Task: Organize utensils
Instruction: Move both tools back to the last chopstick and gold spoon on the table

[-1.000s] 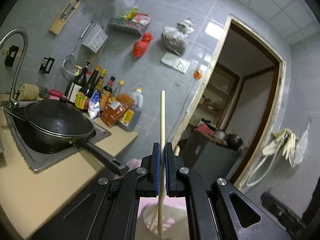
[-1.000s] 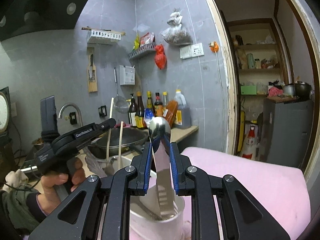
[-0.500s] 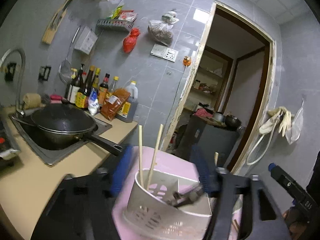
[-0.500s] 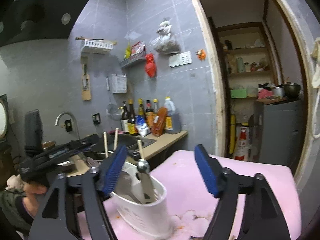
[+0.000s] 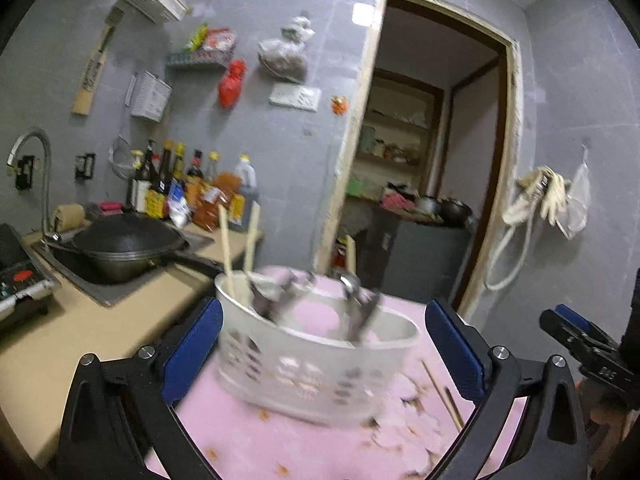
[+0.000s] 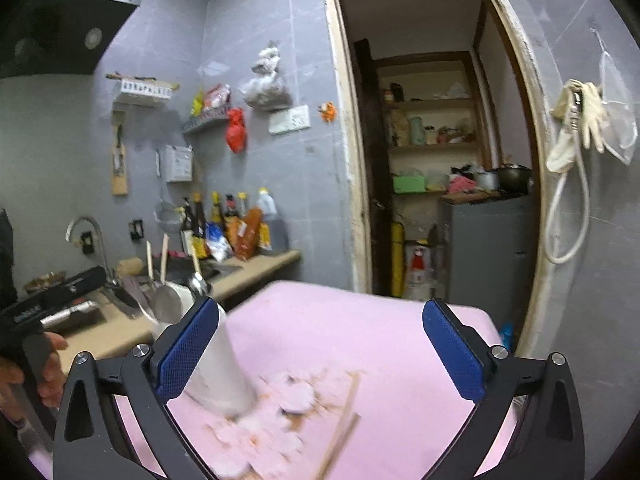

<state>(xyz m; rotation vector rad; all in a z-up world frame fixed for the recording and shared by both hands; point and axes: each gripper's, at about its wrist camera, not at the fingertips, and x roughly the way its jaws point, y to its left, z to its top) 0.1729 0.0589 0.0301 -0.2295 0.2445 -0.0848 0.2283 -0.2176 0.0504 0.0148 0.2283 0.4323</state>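
Landmark: a white plastic utensil caddy [image 5: 316, 354] with perforated walls, standing on a pink padded surface [image 5: 248, 432].
Left gripper [image 5: 322, 354]: jaws spread wide, holding nothing; the caddy sits between and just beyond its blue pads.
Right gripper [image 6: 320, 354]: jaws also spread wide and empty; the caddy [image 6: 218, 364] stands just past its left pad.
Utensils already in the caddy: two pale wooden chopsticks [image 5: 238, 250] stand upright at the caddy's left end; metal spoons [image 5: 354, 300] lean in its middle and right parts. The view is motion-blurred, so exact compartments cannot be told.
Utensils left out: wooden chopsticks [image 6: 340, 428] lie flat on the pink surface just right of the caddy, among pale crumbs.
How they will likely handle: the loose chopsticks look light, thin and stiff, and may roll or slip; gripping across the middle of the shaft seems safest.
Caddy handling: it looks light and easy to tip, so utensils should go in gently from above.
Background: a dark wok [image 5: 124, 252] sits on the counter well left of the caddy.
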